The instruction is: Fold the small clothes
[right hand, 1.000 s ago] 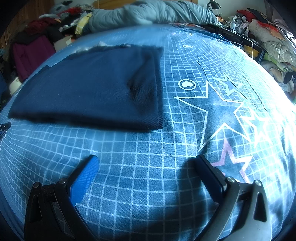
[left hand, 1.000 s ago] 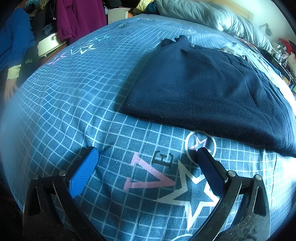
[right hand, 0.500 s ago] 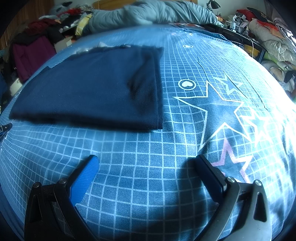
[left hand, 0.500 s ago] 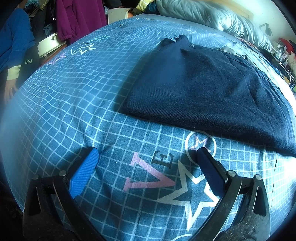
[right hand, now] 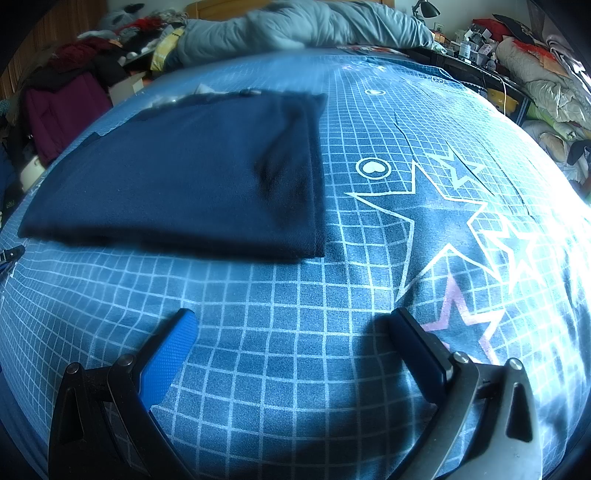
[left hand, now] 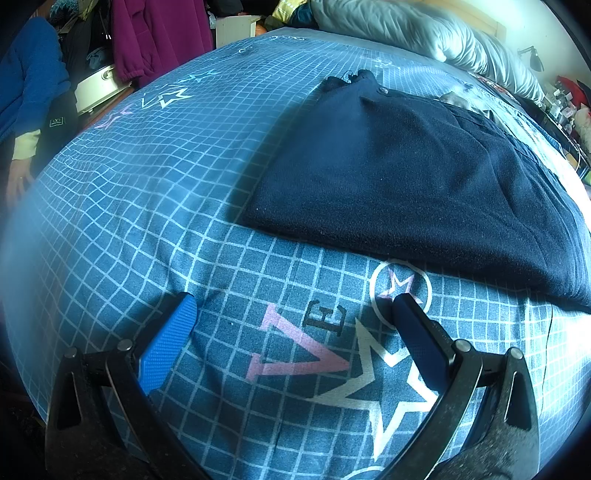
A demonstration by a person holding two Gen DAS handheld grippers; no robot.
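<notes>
Navy garment (left hand: pixel 399 181) lies folded flat on the bed (left hand: pixel 147 206), a dark rectangle on the blue bedspread with its white grid, stars and letters. In the left wrist view its near edge runs just beyond a small circled star (left hand: pixel 400 286) printed on the cover, and a small button (left hand: pixel 384 89) shows near the far end, by what seems to be a collar, though that part is too small to be sure. In the right wrist view the same garment (right hand: pixel 184 173) sits left of centre, its right edge doubled over in a narrow lengthwise fold, with a printed heart (right hand: pixel 373 168) just beside that edge. The left tool (left hand: pixel 293 310) hangs over the bedspread short of the garment, its fingers spread wide and holding nothing; the blue pad (left hand: pixel 168 345) on one side and the dark one on the other frame a pink letter V (left hand: pixel 295 350). The right tool (right hand: pixel 291 326) is likewise spread wide and empty, above bare grid cloth, near the garment's front edge but apart from it. A grey duvet (right hand: pixel 303 27) is heaped at the head of the bed. To the left, off the bed, a purple coat (left hand: pixel 159 33) hangs, and a blue sleeve (left hand: pixel 31 81) with a hand (left hand: pixel 16 181) below it shows at the frame's edge. Cluttered shelves (right hand: pixel 480 37) and bedding fill the far right.
</notes>
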